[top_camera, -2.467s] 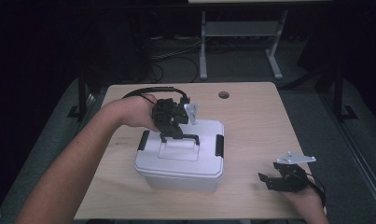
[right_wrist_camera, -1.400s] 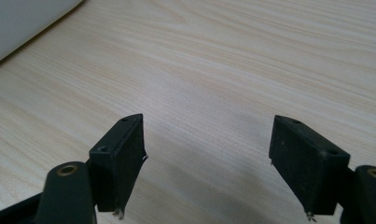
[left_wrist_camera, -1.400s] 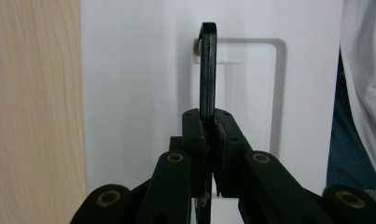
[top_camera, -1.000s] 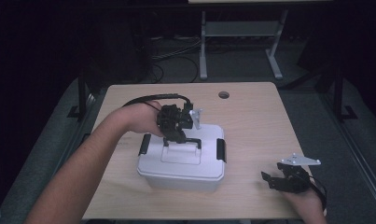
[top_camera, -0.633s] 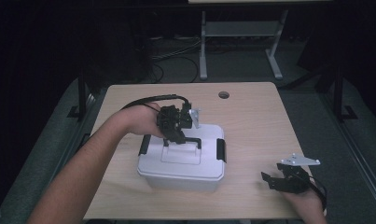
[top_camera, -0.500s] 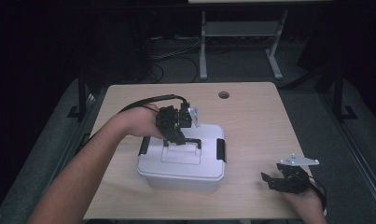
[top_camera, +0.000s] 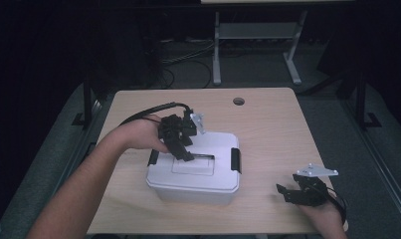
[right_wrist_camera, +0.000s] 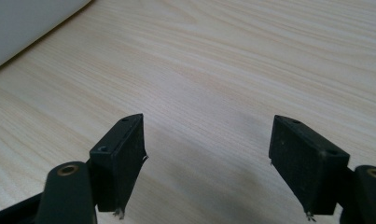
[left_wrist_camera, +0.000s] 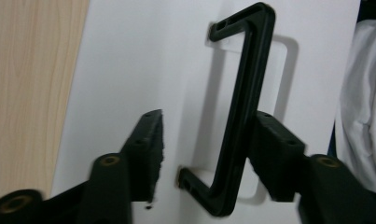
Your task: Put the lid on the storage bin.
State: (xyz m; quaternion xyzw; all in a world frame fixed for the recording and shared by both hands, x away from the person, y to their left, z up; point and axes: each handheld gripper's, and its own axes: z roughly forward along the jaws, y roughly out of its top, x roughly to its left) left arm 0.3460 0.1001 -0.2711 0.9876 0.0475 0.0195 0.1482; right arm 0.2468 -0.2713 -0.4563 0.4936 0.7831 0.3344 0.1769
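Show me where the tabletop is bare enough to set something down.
Bare wood lies along the far edge around the cable hole, and right of the white box toward the right gripper. The left gripper crowds the box lid.

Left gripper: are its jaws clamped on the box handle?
No, the left gripper has just opened; the black handle stands between its jaws, one pad clear.

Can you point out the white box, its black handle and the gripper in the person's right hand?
white box [top_camera: 188,181], high view, bare lid.
black handle [left_wrist_camera: 241,107], left gripper view, long bar.
right gripper [top_camera: 287,193], high view, between its fingertips.
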